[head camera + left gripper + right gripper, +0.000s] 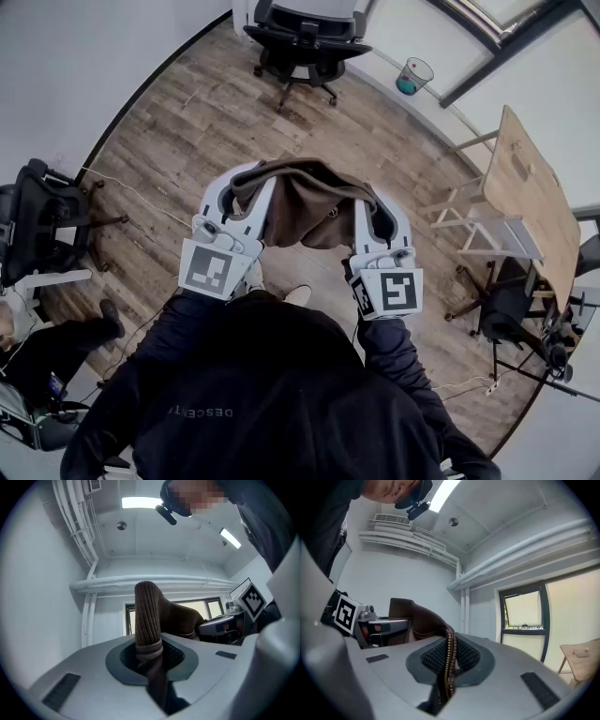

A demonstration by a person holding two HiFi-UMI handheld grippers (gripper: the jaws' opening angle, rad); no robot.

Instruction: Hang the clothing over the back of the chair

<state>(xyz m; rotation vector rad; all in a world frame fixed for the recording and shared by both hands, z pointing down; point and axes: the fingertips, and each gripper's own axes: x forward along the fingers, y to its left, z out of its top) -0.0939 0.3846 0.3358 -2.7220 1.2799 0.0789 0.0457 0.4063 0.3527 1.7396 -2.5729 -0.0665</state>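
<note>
Here, clamped shut on the brown garment [309, 202]: by the left gripper [149, 654] on a ribbed band, by the right gripper [446, 665] along the zipper edge, with the middle sagging between them above the wooden floor [187, 122]. Judged soft, light and floppy, so keep hold of these two edges, spread apart. Farther off, well apart from the garment, aim for the back of the black office chair [305, 42], probably the target.
</note>
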